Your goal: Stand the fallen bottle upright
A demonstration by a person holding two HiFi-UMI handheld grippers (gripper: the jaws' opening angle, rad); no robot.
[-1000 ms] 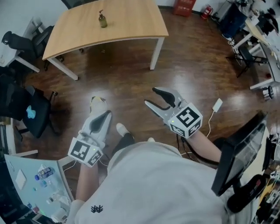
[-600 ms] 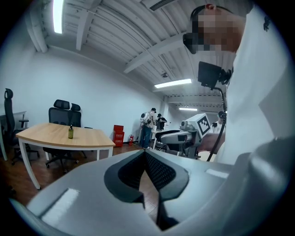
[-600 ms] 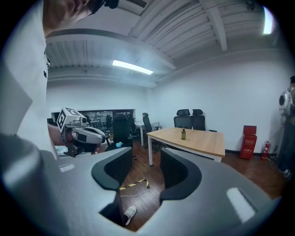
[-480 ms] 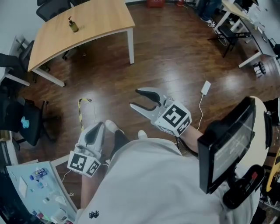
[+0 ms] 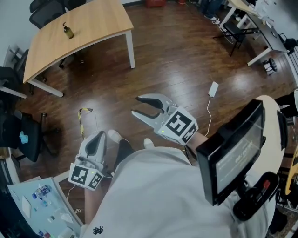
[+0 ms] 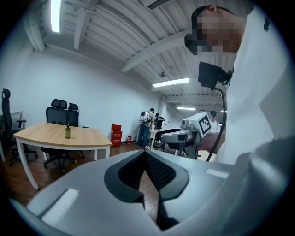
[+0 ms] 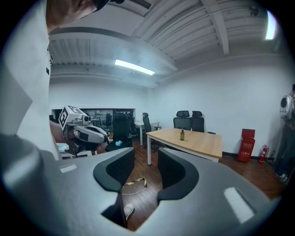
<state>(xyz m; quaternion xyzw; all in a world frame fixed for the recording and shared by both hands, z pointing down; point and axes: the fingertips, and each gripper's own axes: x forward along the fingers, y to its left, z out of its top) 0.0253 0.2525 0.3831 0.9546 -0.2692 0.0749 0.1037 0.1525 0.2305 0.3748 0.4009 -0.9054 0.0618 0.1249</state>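
Note:
A small dark-green bottle point(image 5: 68, 31) stands upright on the wooden table point(image 5: 100, 21), far across the room from both grippers. The left gripper view shows the bottle point(image 6: 67, 132) on the table point(image 6: 46, 134), and the right gripper view shows the bottle point(image 7: 182, 134) too. My left gripper point(image 5: 98, 135) hangs low by my leg; its jaws point(image 6: 145, 153) meet at the tips with nothing in them. My right gripper point(image 5: 135, 106) is held out over the floor, and its jaws point(image 7: 146, 156) are closing on empty air.
Black office chairs point(image 5: 44, 8) stand behind the table and one point(image 5: 18, 137) at the left. A loop of yellow-black tape point(image 5: 84, 114) and a white adapter with cable point(image 5: 213, 88) lie on the dark wood floor. A red box point(image 7: 247, 138) stands by the wall. People point(image 6: 147, 123) stand far back.
The table and bottle have slid toward the upper left of the head view. The right gripper's jaws have narrowed. The left gripper has drawn back toward my body.

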